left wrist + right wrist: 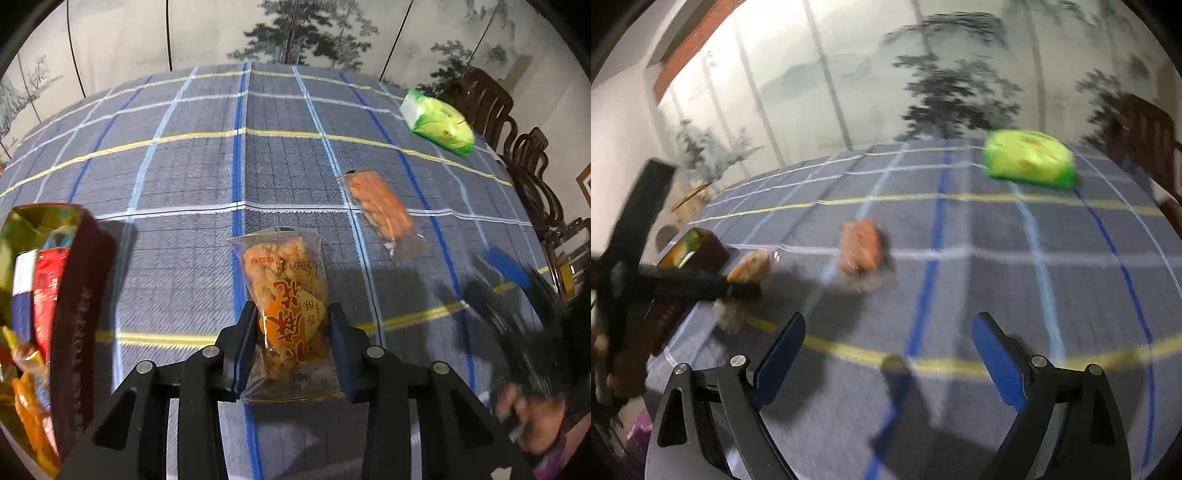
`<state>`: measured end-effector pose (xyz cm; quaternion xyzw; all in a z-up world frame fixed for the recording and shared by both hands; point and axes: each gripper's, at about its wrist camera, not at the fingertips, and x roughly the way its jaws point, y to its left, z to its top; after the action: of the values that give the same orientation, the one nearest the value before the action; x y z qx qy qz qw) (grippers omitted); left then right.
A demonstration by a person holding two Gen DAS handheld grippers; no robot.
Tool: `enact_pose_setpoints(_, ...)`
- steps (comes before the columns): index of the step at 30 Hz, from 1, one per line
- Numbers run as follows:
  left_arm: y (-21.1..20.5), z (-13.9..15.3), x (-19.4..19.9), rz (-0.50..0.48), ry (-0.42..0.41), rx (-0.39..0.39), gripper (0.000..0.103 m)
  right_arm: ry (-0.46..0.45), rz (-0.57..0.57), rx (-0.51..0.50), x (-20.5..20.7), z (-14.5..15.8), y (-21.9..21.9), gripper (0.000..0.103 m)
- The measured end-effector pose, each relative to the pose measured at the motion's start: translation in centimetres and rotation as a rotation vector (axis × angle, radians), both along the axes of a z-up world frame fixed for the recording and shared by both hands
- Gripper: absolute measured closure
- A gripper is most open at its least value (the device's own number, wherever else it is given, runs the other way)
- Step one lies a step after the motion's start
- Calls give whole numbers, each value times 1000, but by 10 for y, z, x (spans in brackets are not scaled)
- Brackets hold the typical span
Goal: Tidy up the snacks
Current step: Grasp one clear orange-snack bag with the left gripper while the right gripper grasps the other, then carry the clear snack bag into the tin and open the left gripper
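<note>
My left gripper (292,314) is shut on a clear packet of golden fried snack (286,295) with orange print, held above the plaid tablecloth (192,166). That same packet (746,275) shows blurred in the right wrist view, pinched by the left gripper (738,290). A dark red box (74,295) full of snack packets stands at the left; it appears as the box (698,251) at the left of the right wrist view. A second, orange snack packet (382,206) (862,247) lies on the cloth. My right gripper (888,328) hangs open over bare cloth, nothing between its fingers.
A green tissue pack (437,123) (1030,158) lies near the table's far right edge. Dark wooden chairs (517,147) stand beyond that edge. A painted folding screen (295,33) closes off the back. A hand (532,413) shows blurred at the lower right.
</note>
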<state>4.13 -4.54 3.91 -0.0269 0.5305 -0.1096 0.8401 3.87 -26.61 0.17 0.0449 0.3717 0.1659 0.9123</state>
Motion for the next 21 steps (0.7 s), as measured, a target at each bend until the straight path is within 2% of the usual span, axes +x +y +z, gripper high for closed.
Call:
enact_pose_setpoints(5, 5, 19, -16, -14, -42, -4, 69, 46, 46, -34, 48, -11, 30, 11)
enact_pose_setpoints(10, 10, 26, -25, -24, -47, -20, 69, 90, 72, -81, 81, -24, 54, 13)
enact_pose_setpoints(12, 12, 29, -28, -28, -51, -23, 69, 121, 78, -124, 89, -33, 62, 27)
enact_pose_setpoints(13, 14, 30, -29, -26, -55, -23, 69, 102, 76, -145, 88, -31, 65, 53)
enact_pose_setpoints(14, 16, 31, -32, -24, -59, -24, 69, 112, 73, -153, 88, -30, 66, 66)
enact_pose_setpoints(17, 23, 36, -40, -18, -68, -37, 69, 131, 82, -121, 79, -27, 64, 66)
enact_pose_setpoints(21, 40, 47, -56, 2, -94, -51, 69, 103, 65, -39, 38, -17, 63, 66)
